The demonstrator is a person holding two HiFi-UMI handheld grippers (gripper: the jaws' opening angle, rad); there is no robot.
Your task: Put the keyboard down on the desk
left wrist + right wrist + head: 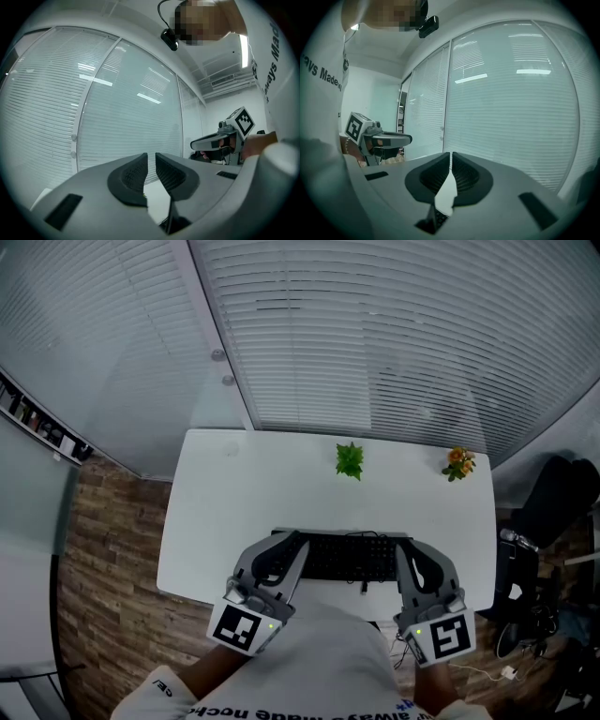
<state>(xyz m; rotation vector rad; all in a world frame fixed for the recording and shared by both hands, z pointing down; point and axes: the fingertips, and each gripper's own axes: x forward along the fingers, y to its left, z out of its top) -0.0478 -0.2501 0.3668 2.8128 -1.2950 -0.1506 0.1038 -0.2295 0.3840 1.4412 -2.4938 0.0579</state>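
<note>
Slatted blinds (394, 334) fill the glass wall behind a white desk (234, 502), and the person stands at its near edge with both tools out in front.

The left gripper (284, 554) is clenched, its ribbed pads drawn almost together with something dark and thin caught low between them. The right gripper (411, 557) is clamped the same way, and a few keys show deep in its throat. From overhead, each one sits at one end of the black keyboard (347, 557), so I'd say both are pinching its short edges.

The keyboard lies square to the desk over its near part. I can't tell from here whether it has touched down or hangs just above. A thin cable (364, 589) dangles from its near edge towards the person.

To set it down well, I'd keep both ends level so one corner doesn't knock first, then lower it until the whole underside bears on the top. Only then should the jaws let go, both together. The cable should be kept from folding underneath. Further back, a small green plant (350, 460) and an orange-flowered plant (458, 463) stand well clear, so they shouldn't get in the way.
</note>
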